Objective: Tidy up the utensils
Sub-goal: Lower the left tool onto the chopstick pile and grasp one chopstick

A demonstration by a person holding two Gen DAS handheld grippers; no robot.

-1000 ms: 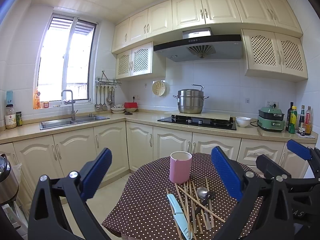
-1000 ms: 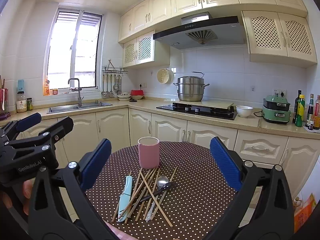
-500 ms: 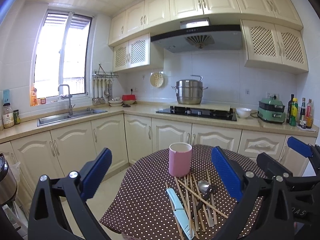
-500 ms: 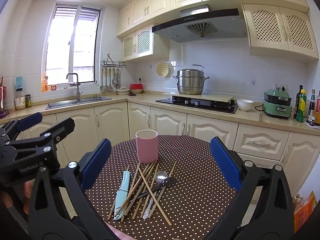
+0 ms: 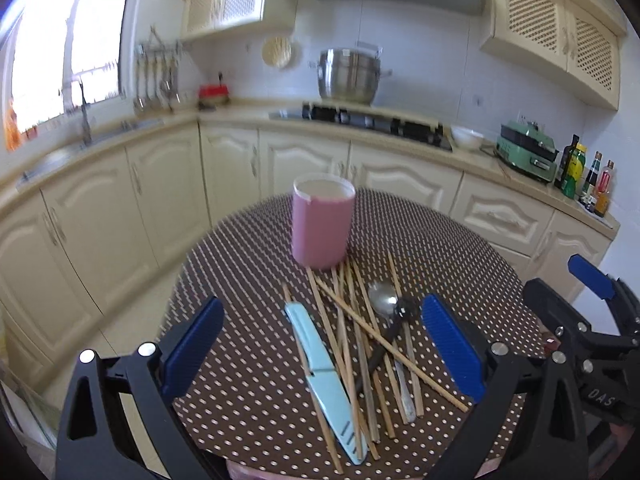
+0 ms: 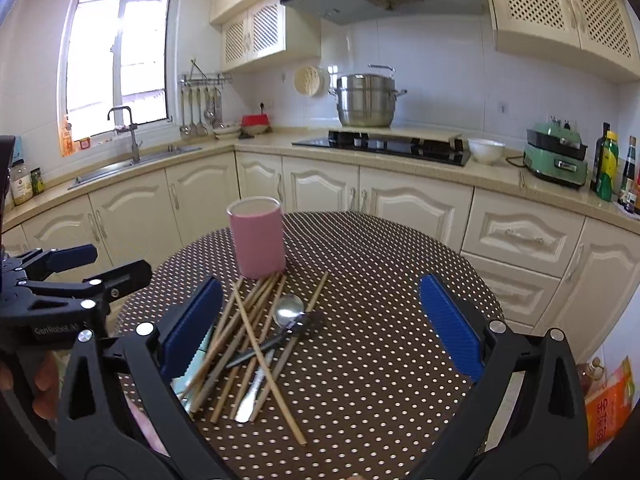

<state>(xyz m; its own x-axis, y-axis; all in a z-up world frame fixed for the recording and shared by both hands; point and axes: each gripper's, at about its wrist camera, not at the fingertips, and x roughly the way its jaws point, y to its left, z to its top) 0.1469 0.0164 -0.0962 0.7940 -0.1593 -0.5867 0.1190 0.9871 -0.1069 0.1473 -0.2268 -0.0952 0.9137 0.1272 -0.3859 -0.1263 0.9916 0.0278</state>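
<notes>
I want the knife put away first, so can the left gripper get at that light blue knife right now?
Probably yes. The left gripper is open, empty and pointed at the light blue knife, which lies at the pile's left edge; only chopsticks crowd its right side.

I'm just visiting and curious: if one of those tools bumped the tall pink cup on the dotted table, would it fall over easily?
Probably fairly easily: the pink cup stands tall on a narrow base, so a high push could tip it. It looks empty, hence likely light. On its side, its round wall would probably roll across the tablecloth.
</notes>
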